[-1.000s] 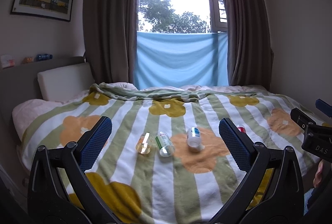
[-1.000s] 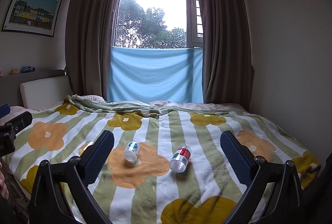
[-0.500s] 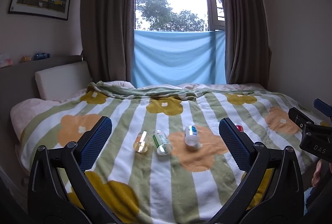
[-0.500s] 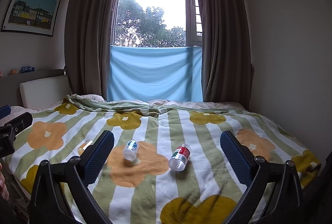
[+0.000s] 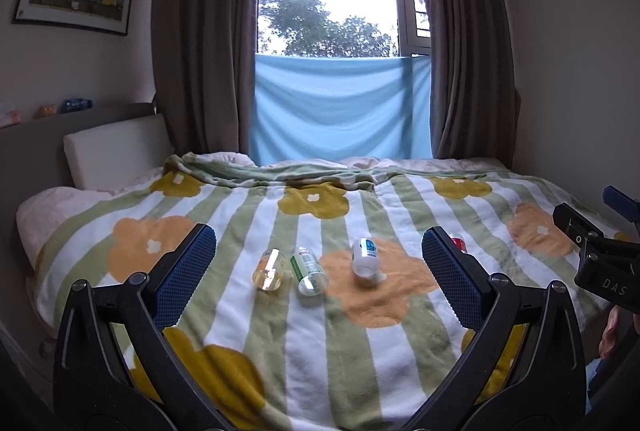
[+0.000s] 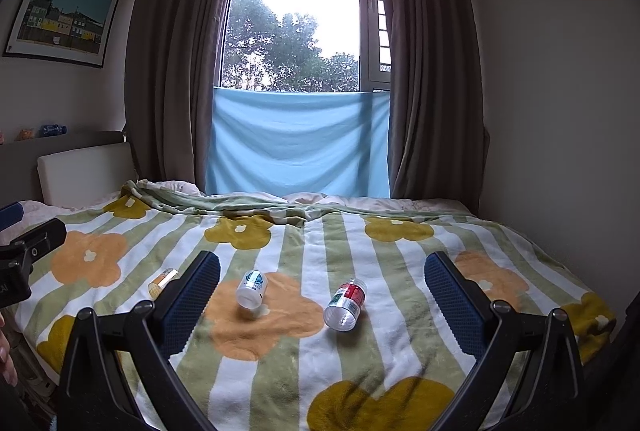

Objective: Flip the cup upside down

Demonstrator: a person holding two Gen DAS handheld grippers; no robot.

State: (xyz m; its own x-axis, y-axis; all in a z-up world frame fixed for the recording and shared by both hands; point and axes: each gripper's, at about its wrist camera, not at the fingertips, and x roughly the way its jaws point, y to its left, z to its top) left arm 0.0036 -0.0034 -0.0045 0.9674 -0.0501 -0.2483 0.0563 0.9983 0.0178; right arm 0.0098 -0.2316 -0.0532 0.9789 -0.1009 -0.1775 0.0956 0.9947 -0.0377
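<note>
Four cups [image 5: 307, 270] lie on their sides on the blanket [image 5: 360, 351], none flipped. Left gripper [image 5: 318, 273] and right gripper [image 6: 322, 295]: fingers spread wide, empty.

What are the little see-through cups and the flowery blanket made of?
The small clear cup with the red label and the clear cup with the green label look like thin, glossy plastic: the stripes show through them and their rims glint. It could be glass. The striped flower-patterned blanket looks like soft, matte fleece with a fuzzy nap.
</note>
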